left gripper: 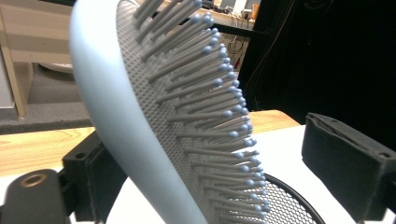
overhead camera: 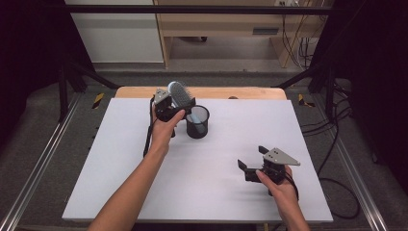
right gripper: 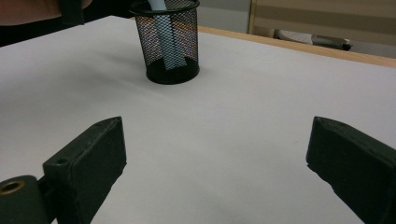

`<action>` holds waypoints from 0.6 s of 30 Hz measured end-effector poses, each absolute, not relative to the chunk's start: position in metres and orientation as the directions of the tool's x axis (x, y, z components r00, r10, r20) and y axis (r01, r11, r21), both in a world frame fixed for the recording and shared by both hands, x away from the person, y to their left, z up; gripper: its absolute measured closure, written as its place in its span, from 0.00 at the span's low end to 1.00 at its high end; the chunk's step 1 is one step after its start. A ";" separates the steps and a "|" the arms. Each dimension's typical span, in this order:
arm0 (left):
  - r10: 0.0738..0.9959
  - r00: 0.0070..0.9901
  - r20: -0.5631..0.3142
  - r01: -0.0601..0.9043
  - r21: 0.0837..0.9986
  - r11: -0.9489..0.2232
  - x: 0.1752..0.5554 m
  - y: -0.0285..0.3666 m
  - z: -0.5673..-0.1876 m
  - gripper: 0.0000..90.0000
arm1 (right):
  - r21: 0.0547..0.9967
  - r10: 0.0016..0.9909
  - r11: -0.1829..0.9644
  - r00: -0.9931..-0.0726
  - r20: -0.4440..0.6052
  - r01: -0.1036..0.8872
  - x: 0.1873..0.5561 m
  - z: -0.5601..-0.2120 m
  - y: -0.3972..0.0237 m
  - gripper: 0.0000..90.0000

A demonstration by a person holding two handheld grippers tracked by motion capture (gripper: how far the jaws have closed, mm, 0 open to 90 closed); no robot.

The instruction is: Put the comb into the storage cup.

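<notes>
A pale blue hairbrush [overhead camera: 179, 94] stands handle-down in a black mesh cup [overhead camera: 197, 122] at the back middle of the white table. My left gripper [overhead camera: 179, 107] is open around the brush head. In the left gripper view the brush [left gripper: 140, 116] leans between the jaws: its back is against the left jaw, and the bristles stay apart from the right one, with the cup rim [left gripper: 289, 205] below. My right gripper [overhead camera: 251, 157] is open and holds nothing, low over the table's front right. Its view looks past its own gripper [right gripper: 217, 154] to the cup [right gripper: 187, 46] with the handle [right gripper: 166, 42] inside.
The white table top [overhead camera: 216, 183] lies on a wooden board whose edge [overhead camera: 240, 92] shows at the back. Metal rails [overhead camera: 38, 168] run along both sides. Cables [overhead camera: 337, 144] trail on the floor to the right, and a wooden cabinet [overhead camera: 216, 29] stands beyond the table.
</notes>
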State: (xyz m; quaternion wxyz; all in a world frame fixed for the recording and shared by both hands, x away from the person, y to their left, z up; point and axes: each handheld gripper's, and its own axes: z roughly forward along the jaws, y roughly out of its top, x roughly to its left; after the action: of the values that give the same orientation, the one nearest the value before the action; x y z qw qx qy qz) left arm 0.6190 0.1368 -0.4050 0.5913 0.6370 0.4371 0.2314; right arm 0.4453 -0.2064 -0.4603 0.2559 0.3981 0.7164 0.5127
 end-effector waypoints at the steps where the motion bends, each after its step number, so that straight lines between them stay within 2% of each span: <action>1: 0.831 0.510 -0.221 0.285 0.955 0.080 0.619 0.137 -0.405 0.10 | 0.938 0.832 0.158 -0.553 0.041 0.308 0.445 -0.460 -0.206 0.06; 18: 0.844 0.515 -0.149 0.258 0.966 0.012 0.616 0.132 -0.404 0.05 | 0.938 0.832 0.158 -0.553 0.042 0.309 0.445 -0.460 -0.206 0.06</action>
State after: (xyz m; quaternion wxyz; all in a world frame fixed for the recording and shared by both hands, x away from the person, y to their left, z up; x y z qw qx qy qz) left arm 0.6163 0.1324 -0.4044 0.5736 0.6547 0.4210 0.2553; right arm 0.4453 -0.2063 -0.4604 0.2555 0.3980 0.7167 0.5125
